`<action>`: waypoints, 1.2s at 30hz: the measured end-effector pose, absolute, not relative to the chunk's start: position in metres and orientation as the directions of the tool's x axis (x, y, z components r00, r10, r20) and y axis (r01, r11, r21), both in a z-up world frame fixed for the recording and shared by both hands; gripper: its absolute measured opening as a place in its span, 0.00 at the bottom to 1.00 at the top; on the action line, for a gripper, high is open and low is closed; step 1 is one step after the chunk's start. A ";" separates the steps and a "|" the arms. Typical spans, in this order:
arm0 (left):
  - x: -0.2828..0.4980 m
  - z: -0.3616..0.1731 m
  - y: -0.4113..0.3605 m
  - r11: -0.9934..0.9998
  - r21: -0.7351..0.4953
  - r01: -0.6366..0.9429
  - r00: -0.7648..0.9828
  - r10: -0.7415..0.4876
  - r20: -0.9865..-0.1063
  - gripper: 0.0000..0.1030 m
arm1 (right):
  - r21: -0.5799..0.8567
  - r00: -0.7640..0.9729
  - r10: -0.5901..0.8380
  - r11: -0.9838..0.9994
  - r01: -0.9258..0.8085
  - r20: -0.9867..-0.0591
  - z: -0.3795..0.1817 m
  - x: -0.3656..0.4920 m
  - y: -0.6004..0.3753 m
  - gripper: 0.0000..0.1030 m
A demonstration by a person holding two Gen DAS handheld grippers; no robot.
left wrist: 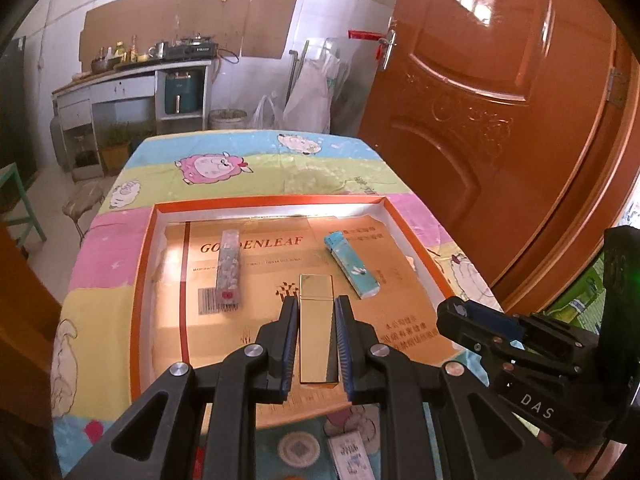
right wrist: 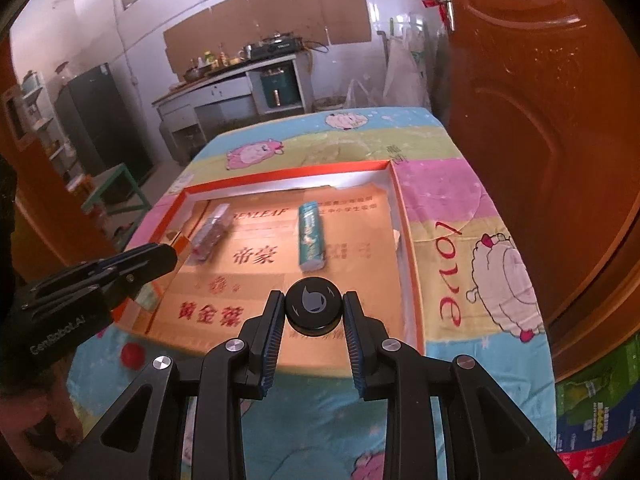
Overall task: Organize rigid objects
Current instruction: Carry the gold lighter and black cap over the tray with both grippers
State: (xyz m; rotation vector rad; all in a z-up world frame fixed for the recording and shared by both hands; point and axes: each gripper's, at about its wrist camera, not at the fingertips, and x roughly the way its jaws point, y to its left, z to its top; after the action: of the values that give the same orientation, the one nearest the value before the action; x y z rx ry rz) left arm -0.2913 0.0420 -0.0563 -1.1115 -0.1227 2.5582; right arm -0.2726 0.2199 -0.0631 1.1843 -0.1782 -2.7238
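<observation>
An orange-rimmed shallow box lies on the table, also seen in the right wrist view. Inside lie a clear patterned lighter at left and a blue lighter at right; both show in the right wrist view. My left gripper is shut on a gold lighter over the box's near part. My right gripper is shut on a black round cap-like object above the box's near edge. The right gripper also shows at right in the left view.
A cartoon-sheep cloth covers the table. A small white patterned item and a red spot lie on the cloth near the front edge. An orange door stands close on the right. A green stool stands at left.
</observation>
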 end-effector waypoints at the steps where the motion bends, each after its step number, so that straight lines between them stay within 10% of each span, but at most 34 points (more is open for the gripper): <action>1: -0.296 -0.058 0.042 -0.936 -0.215 -0.278 -0.629 0.347 -0.695 0.18 | 0.175 -0.669 -0.197 -0.979 0.101 -0.717 -0.065 -0.277 0.221 0.29; 36: -0.381 -0.097 0.058 -0.950 -0.195 -0.245 -0.557 0.303 -0.773 0.18 | 0.129 -0.618 -0.164 -0.986 0.101 -0.769 -0.105 -0.365 0.230 0.29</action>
State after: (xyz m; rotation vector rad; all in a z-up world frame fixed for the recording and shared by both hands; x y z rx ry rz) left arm -0.3812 0.0575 -0.0969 -1.2716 -0.0931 2.5258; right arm -0.3647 0.2300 -0.1053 1.2926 -0.1101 -2.6985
